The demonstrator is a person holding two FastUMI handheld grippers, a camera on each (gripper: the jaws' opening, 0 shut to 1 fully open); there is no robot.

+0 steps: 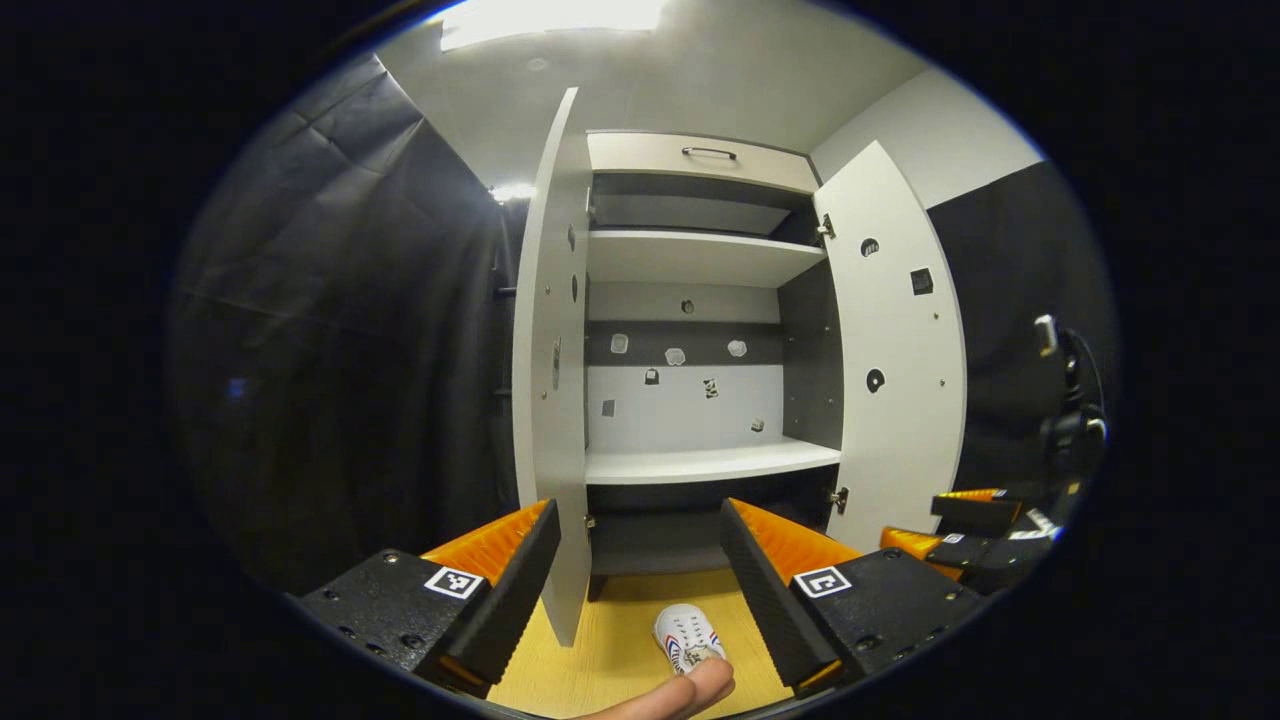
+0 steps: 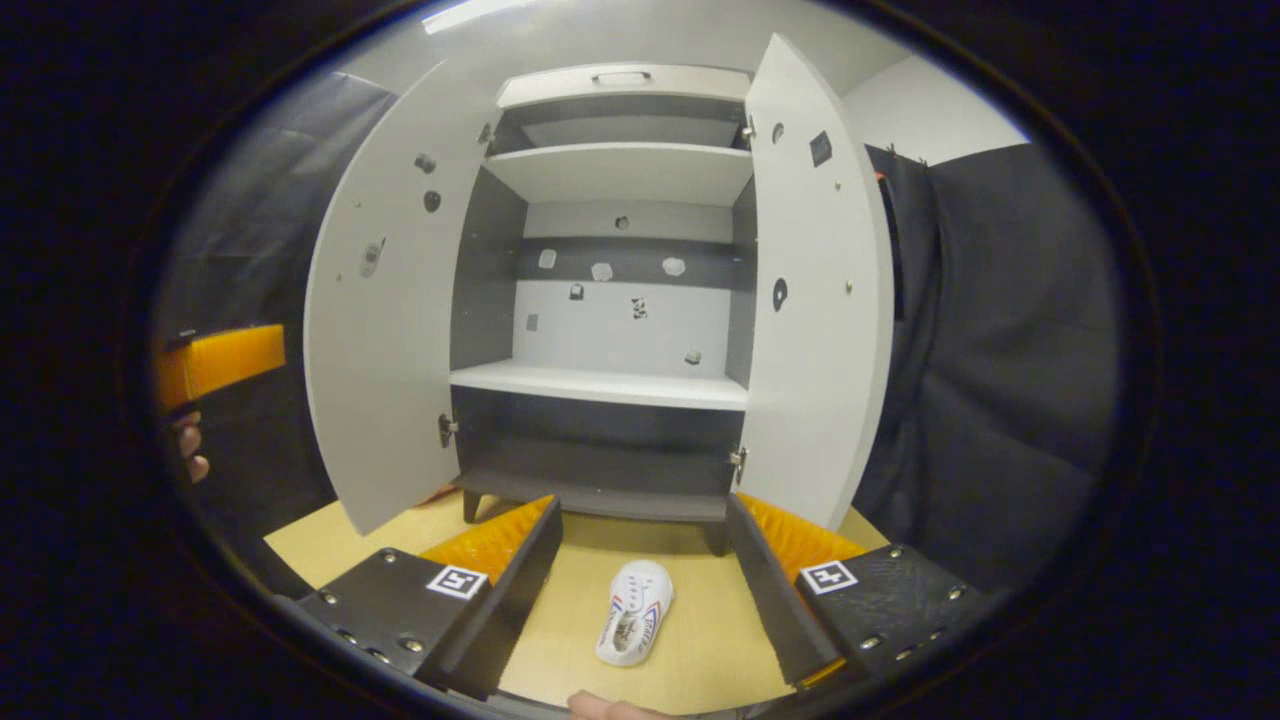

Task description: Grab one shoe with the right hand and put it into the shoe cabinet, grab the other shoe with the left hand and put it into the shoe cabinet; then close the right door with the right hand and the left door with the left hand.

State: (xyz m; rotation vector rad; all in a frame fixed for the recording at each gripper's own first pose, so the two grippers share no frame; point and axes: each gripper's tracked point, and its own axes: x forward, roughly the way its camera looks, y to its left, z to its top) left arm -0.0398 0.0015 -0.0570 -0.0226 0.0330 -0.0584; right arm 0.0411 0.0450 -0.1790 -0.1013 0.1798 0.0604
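Observation:
A small white shoe with red and blue stripes lies on the yellow floor in front of the shoe cabinet, toe toward it. My left gripper hangs open above the shoe, nothing between its fingers. In the right gripper view the same shoe lies below and between the fingers of my right gripper, which is open and holds nothing. Both cabinet doors stand open: the left door and the right door. The shelves hold no shoe.
A fingertip shows at the bottom edge, close to the shoe. The right gripper appears low right, beside the right door. The left gripper's finger and a hand show at the far left. Black cloth hangs on both sides.

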